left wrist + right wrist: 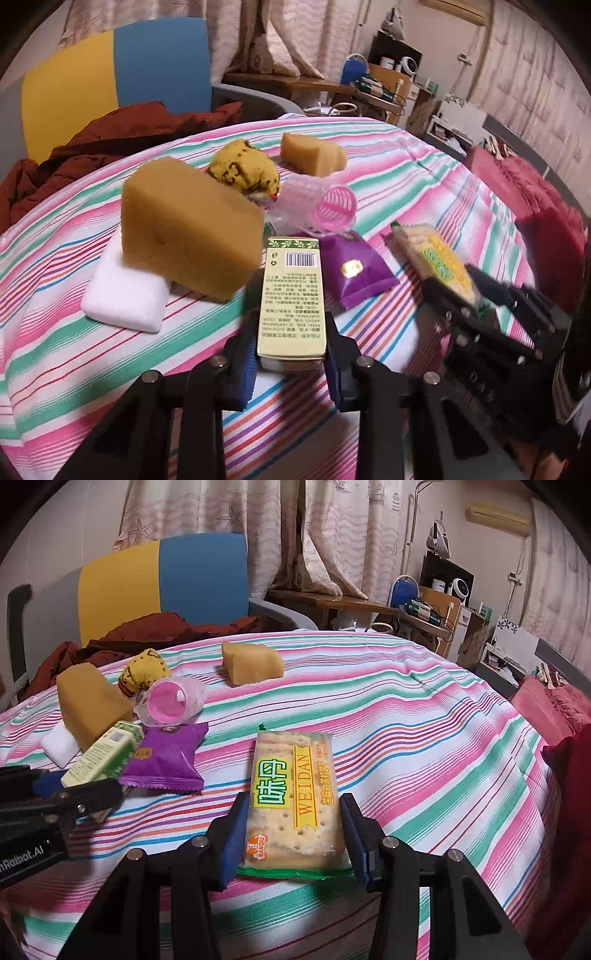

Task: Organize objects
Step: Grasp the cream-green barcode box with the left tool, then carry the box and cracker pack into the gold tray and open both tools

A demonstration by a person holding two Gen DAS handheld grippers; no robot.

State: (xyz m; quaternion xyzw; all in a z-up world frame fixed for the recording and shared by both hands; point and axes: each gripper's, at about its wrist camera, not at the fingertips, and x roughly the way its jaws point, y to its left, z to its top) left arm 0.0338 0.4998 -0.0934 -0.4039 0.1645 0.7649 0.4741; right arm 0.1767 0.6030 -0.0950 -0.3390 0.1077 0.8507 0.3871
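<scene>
Your left hand-held gripper (291, 365) is pinching the near end of the green-and-cream carton (291, 299), pads pressed on its two long sides. The carton runs straight ahead of the jaws on the striped tabletop (74, 350), with the big tan sponge (188, 229) just ahead and left of it, leaning on a white block (125, 299), and the purple sachet (354, 269) just ahead and right. The carton looks light and stiff but thin-walled, so it will probably dent if squeezed hard; a hold across the narrow width, near the end, seems right. The sponge is soft and will likely give way if the carton bumps it.

Your right hand-held gripper (293, 843) has the cracker packet (291, 797) between its blue pads, near end in the jaws, the rest lying forward on the cloth. The pads sit at the packet's edges; I cannot tell whether they press. Expect the film to be slippery and the crackers brittle, so hold the flat long sides gently.

Both hand-held grippers angle down toward the tabletop, side by side.
</scene>
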